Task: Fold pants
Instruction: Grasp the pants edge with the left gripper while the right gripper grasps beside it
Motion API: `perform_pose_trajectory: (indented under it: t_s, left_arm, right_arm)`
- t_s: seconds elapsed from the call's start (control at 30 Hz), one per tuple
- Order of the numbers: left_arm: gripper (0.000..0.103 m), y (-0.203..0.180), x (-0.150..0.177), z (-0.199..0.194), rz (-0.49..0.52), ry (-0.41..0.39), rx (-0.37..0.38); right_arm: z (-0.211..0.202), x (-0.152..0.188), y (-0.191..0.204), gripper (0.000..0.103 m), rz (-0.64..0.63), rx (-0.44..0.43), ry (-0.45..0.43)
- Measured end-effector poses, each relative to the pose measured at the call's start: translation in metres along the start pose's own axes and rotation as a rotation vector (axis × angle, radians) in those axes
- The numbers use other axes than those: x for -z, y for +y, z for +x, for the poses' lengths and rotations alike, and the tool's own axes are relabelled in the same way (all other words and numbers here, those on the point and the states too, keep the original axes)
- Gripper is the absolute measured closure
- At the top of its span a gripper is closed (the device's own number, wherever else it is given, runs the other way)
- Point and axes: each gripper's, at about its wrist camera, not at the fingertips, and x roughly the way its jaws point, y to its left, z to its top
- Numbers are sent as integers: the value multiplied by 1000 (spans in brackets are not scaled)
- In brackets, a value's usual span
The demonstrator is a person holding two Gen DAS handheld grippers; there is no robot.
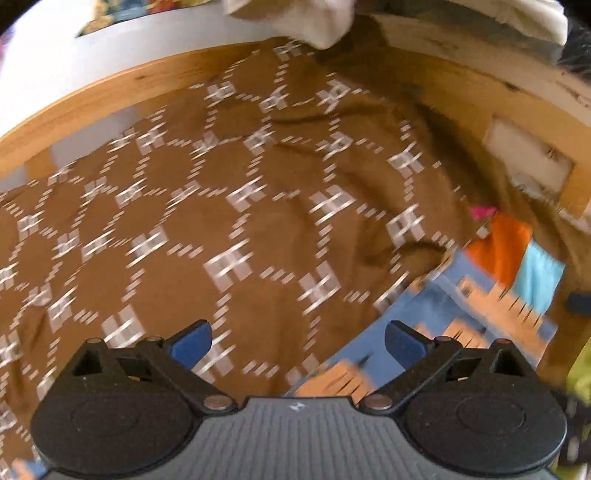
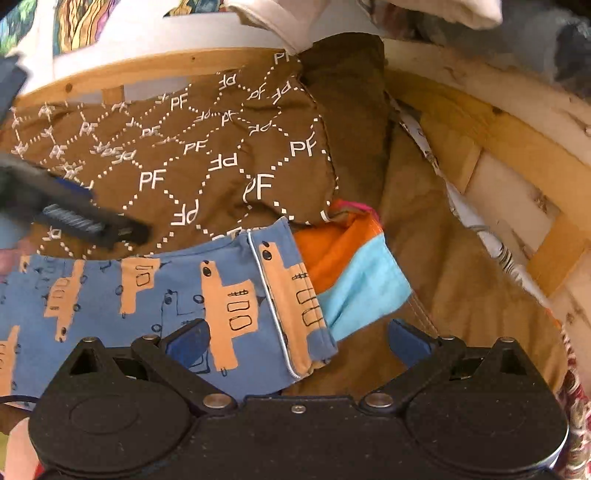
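Observation:
The blue pants with tan truck prints lie flat in the right wrist view, with an orange and light-blue part at their right end. They show blurred at the lower right of the left wrist view. My right gripper is open and empty just above the pants' right edge. My left gripper is open and empty over the brown patterned cover, left of the pants. The left gripper also shows as a dark blurred shape in the right wrist view.
The brown cover with white PF marks spreads over the surface under the pants. A wooden frame runs along the back and right. White cloth hangs at the top. Crumpled brown fabric lies to the right.

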Motion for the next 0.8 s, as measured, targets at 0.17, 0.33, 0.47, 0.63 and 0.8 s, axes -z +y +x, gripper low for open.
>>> perform_pose_trajectory:
  t_s: [0.17, 0.33, 0.47, 0.63, 0.8]
  left_arm:
    - [1, -26, -20, 23, 76, -29, 115]
    - [1, -55, -26, 55, 221, 12, 109]
    - [0, -53, -25, 64, 212, 18, 124]
    - [1, -43, -32, 56, 133, 42, 133]
    - [14, -29, -42, 31, -25, 117, 233]
  right_arm:
    - [-14, 26, -17, 1, 175, -246, -50]
    - [-12, 44, -29, 7, 330, -297, -39]
    - [-2, 43, -40, 25, 413, -289, -44]
    - [10, 39, -52, 41, 524, -247, -58]
    - [10, 43, -52, 82, 501, -195, -92]
